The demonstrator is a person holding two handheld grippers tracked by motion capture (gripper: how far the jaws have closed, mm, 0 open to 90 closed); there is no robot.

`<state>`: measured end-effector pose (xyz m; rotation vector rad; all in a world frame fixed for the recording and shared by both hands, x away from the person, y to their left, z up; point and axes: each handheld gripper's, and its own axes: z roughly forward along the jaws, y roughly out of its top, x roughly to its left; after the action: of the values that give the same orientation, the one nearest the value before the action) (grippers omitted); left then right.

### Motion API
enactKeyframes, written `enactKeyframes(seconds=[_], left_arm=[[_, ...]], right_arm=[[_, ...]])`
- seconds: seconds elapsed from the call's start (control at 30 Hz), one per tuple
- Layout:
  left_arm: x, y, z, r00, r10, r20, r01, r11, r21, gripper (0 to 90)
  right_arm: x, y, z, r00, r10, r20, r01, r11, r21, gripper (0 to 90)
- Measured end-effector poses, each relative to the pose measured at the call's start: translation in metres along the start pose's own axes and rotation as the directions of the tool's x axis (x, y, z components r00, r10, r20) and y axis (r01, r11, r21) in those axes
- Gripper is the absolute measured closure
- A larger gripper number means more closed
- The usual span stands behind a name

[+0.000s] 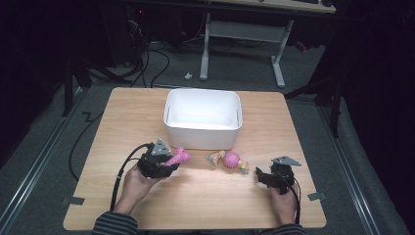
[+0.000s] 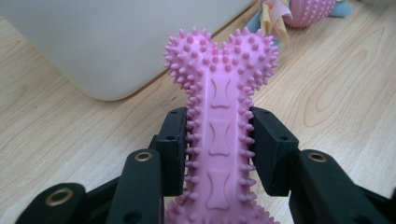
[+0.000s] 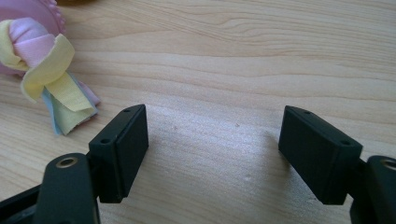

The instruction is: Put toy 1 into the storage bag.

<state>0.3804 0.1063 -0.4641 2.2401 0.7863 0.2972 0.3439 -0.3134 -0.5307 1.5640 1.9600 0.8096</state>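
A pink spiky bone-shaped toy (image 2: 219, 102) is clamped by its shaft between the black jaws of my left gripper (image 2: 218, 149). In the high view that left gripper (image 1: 169, 164) hovers just in front of the white bin (image 1: 202, 132), with the pink bone toy (image 1: 179, 157) sticking out toward it. A pink spiky ball with pastel cloth ties (image 1: 230, 160) lies on the table between the hands. My right gripper (image 1: 258, 174) rests at the right, open, with bare wood between its jaws (image 3: 212, 149). The ball's cloth tie (image 3: 51, 79) lies to its upper left.
The white bin sits at the table's (image 1: 147, 112) middle back, and its wall (image 2: 116, 46) is close ahead of the held bone. A person's hands and striped sleeves (image 1: 115, 224) come in from the bottom. A desk frame (image 1: 244, 39) and cables stand on the floor beyond.
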Motion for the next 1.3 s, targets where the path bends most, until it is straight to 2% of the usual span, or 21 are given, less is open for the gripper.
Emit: enactKeyframes(seconds=[0.2,0.37,0.5,0.77,1.07,1.3], left_arm=[[0.0,0.004,-0.008,1.0,-0.005,-0.003,0.005,0.9999,-0.014,59.2],[0.003,0.007,-0.013,0.9999,0.001,-0.015,-0.001,1.0,0.001,59.3],[0.004,0.011,-0.017,0.9998,0.003,-0.02,-0.003,1.0,-0.008,59.3],[0.003,0.025,-0.031,0.9999,0.003,-0.013,-0.003,0.9994,-0.035,59.2],[0.006,0.038,-0.037,1.0,-0.005,0.002,0.005,0.9995,-0.03,59.2],[0.003,0.053,-0.046,0.9995,0.027,-0.016,-0.027,0.9984,-0.049,59.2]], right_arm=[[0.0,0.0,0.0,1.0,-0.001,-0.001,0.001,1.0,0.0,24.3],[0.0,0.0,0.0,1.0,-0.001,-0.001,0.001,1.0,0.0,24.3],[0.0,0.0,0.0,1.0,-0.001,-0.001,0.001,1.0,0.0,24.3],[0.0,0.0,0.0,1.0,-0.001,-0.002,0.001,1.0,0.0,24.3],[0.0,0.0,0.0,1.0,-0.002,-0.002,0.002,1.0,0.001,24.3],[0.0,0.0,0.0,1.0,-0.002,-0.003,0.002,1.0,0.001,24.3]])
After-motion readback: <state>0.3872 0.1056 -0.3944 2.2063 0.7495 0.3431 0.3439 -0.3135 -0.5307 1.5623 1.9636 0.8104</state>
